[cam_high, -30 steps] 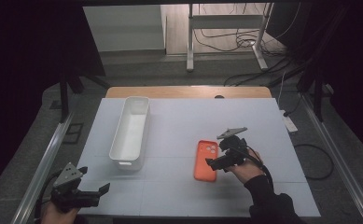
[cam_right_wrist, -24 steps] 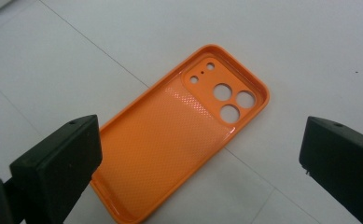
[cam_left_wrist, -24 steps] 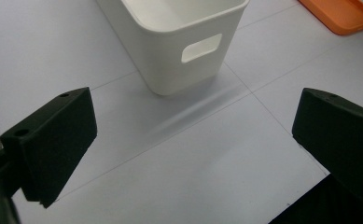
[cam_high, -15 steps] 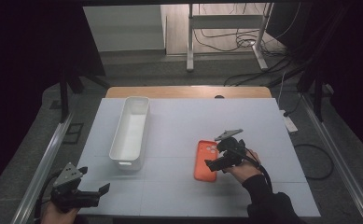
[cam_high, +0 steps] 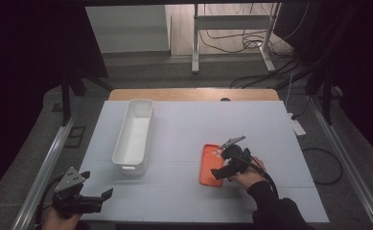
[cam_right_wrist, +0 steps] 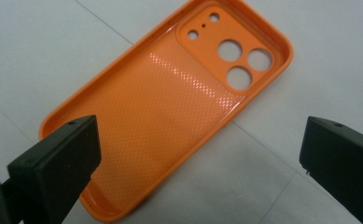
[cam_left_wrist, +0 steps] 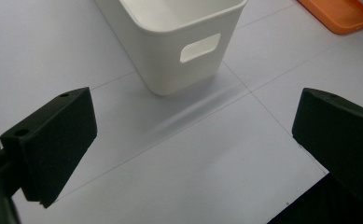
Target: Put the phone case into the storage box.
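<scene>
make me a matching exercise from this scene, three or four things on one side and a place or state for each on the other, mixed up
Things
1. phone case
2. bin
3. left gripper
4. right gripper

Places or states
A. white, standing at the left of the table
B. open, at the near left corner of the table
C. orange, lying flat with its inside up
D. open, held over the near end of the case

Pairs: 1-C, 2-A, 3-B, 4-D
</scene>
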`<state>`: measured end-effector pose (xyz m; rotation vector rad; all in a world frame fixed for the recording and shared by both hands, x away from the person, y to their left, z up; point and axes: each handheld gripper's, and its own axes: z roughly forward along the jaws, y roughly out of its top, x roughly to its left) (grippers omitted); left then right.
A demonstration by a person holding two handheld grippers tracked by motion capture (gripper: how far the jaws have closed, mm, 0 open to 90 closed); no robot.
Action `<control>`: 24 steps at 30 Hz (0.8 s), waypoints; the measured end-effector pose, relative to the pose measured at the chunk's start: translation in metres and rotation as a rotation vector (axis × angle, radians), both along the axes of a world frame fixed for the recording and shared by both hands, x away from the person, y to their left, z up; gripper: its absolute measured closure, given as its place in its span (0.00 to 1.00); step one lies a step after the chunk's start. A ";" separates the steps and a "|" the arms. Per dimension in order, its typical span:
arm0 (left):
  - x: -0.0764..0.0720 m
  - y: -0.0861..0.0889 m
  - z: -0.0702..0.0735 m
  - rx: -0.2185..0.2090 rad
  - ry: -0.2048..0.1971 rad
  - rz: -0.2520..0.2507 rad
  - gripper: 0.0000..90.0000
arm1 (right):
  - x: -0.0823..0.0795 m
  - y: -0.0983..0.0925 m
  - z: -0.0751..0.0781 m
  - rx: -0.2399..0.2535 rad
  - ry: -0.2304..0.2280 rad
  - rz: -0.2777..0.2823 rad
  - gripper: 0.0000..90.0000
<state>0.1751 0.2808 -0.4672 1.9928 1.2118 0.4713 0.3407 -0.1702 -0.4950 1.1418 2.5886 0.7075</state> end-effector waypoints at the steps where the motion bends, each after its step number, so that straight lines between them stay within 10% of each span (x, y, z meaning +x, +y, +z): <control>1: 0.000 0.000 0.000 0.000 0.000 0.000 0.01 | 0.000 0.000 -0.001 -0.005 0.002 0.001 0.00; 24: 0.000 0.000 0.000 0.002 0.001 -0.003 0.01 | 0.005 0.002 -0.017 -0.074 0.079 -0.020 0.00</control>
